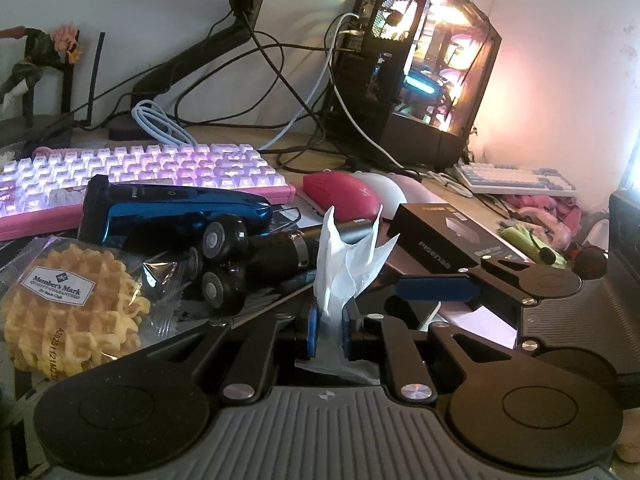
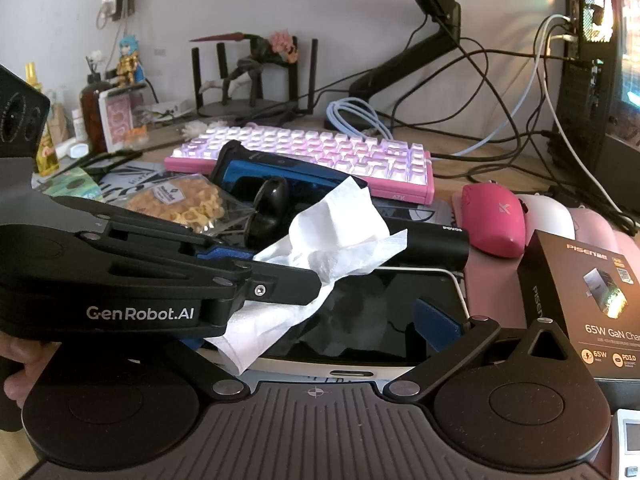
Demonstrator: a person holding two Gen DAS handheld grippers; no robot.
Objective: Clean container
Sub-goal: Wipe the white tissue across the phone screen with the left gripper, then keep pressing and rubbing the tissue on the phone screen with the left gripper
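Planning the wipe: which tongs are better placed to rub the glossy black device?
Left. The left tongs are shut on the tissue, hanging over the black device. The right tongs straddle its edges, apparently steadying it.

White tissue [image 1: 340, 264], pink keyboard [image 1: 140, 176], blue shaver [image 1: 176, 208], magenta mouse [image 1: 340, 194], golden waffle [image 1: 68, 312].

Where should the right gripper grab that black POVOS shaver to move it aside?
Probably the bare tail of the shaver, from above, fingers across its width. It lies flat and that end is a slim cylinder; the three-head end is bulky, and the tissue in the left gripper covers the middle.
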